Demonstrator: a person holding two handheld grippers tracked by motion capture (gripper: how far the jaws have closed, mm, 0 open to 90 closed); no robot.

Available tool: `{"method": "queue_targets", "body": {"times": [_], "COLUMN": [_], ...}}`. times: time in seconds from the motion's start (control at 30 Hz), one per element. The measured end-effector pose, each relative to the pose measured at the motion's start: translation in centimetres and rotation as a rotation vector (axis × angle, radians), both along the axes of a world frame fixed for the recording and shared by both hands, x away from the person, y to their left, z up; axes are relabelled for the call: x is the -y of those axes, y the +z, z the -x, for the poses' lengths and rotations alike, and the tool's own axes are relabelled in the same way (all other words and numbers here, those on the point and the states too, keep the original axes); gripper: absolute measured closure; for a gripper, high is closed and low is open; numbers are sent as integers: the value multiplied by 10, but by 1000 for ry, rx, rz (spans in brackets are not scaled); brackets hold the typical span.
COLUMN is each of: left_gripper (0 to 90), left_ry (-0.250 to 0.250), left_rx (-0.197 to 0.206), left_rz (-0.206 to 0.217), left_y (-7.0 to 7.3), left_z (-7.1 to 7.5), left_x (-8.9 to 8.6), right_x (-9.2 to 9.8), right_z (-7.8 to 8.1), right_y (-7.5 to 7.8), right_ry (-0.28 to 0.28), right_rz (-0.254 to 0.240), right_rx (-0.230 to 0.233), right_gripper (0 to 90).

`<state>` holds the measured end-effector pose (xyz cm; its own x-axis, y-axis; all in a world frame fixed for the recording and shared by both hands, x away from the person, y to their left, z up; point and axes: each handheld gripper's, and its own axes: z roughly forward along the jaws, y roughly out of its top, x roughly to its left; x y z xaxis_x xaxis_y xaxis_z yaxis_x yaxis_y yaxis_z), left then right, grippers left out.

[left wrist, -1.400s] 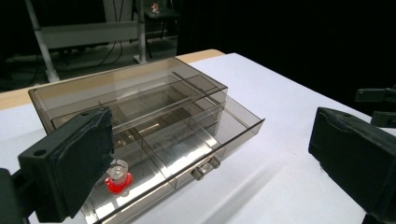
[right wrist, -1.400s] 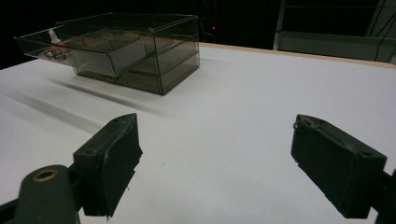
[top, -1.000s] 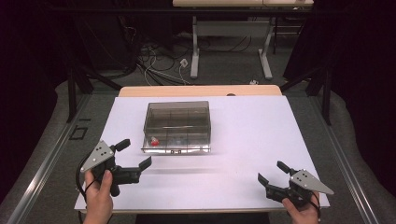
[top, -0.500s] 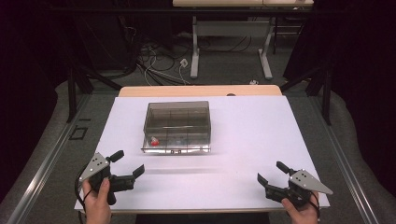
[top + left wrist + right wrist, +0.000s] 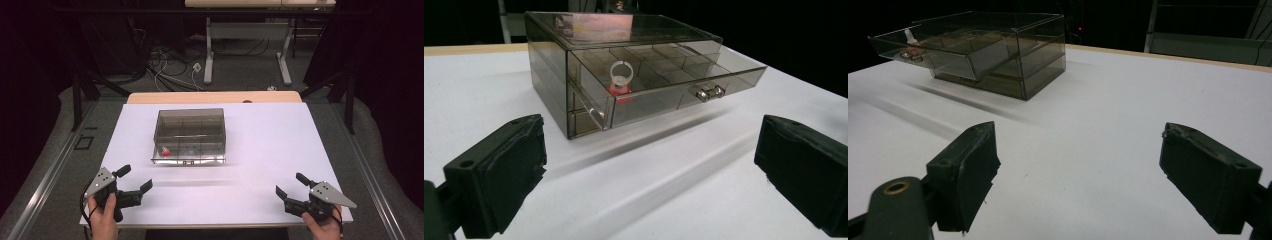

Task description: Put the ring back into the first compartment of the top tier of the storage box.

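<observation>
Pulled back toward the near table edge, the left gripper (image 5: pixel 136 179) is held with jaws spread, empty; the right gripper (image 5: pixel 291 186) likewise. A ring (image 5: pixel 620 79) is seen in the open top drawer (image 5: pixel 684 82) of the box (image 5: pixel 189 135); closing seemingly remains.

My table (image 5: pixel 270 150) is lit bright and evenly from above, while everything beyond its far edge falls off into near black. Ahead of my left gripper (image 5: pixel 135 184) the box (image 5: pixel 624 75) throws a soft shadow band towards me, and its smoky lid carries a faint reddish glare. The high view is soft and grainy, and in both gripper views my near jaws are slightly blurred and dark, with little detail.
</observation>
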<state>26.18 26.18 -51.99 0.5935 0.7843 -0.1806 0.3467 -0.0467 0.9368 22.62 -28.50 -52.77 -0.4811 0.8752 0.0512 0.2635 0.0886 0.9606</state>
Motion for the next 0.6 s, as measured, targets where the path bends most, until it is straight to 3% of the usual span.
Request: {"method": "queue_targets", "body": {"times": [0.13, 0.3, 0.6], "left_gripper": [4, 4, 3], "left_ry": [-1, 8, 10], "left_rx": [-3, -28, -35], "left_rz": [-27, -19, -16], "left_y": [-2, -6, -7], "left_z": [0, -1, -2], "left_x": [-2, -3, -3], "right_x": [1, 1, 1], "right_z": [0, -1, -1], "right_y": [0, 0, -1], "right_ry": [5, 12, 10], "right_rz": [0, -2, -2], "right_rx": [-2, 0, -6], "right_gripper": [148, 148, 149]}}
